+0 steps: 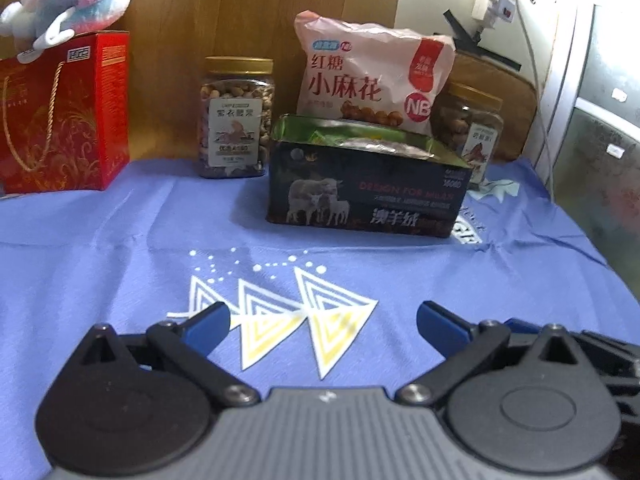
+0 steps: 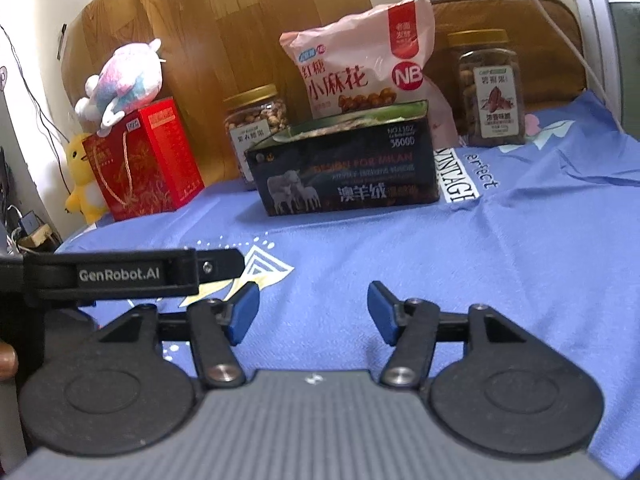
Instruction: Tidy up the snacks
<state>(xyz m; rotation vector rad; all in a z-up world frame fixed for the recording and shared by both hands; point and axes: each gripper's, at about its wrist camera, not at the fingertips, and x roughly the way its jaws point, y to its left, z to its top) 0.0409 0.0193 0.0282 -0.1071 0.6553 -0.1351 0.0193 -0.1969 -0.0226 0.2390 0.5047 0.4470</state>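
Snack bag point(image 1: 370, 76): pink, stood upright behind the open dark box point(image 1: 364, 188), well ahead of both hand-held grippers.
Nut jars: one point(image 1: 236, 116) left of the box, another point(image 2: 490, 88) right of the bag.
Left hand-held gripper point(image 1: 322, 326): jaws wide apart, holding nothing, low over the blue cloth point(image 1: 120, 240).
Right hand-held gripper point(image 2: 312, 312): spread open, empty.

Blue printed cloth point(image 1: 120, 240) spread over the surface, white and yellow triangles near the front; black open-top box point(image 1: 366, 188) with sheep picture mid-cloth; red gift box point(image 1: 64, 116) far left; gold-lidded nut jar point(image 1: 236, 120) behind the black box's left end; second jar point(image 2: 490, 88) far right; pink snack bag point(image 1: 372, 76) upright behind the box, base hidden, possibly resting on cloth.
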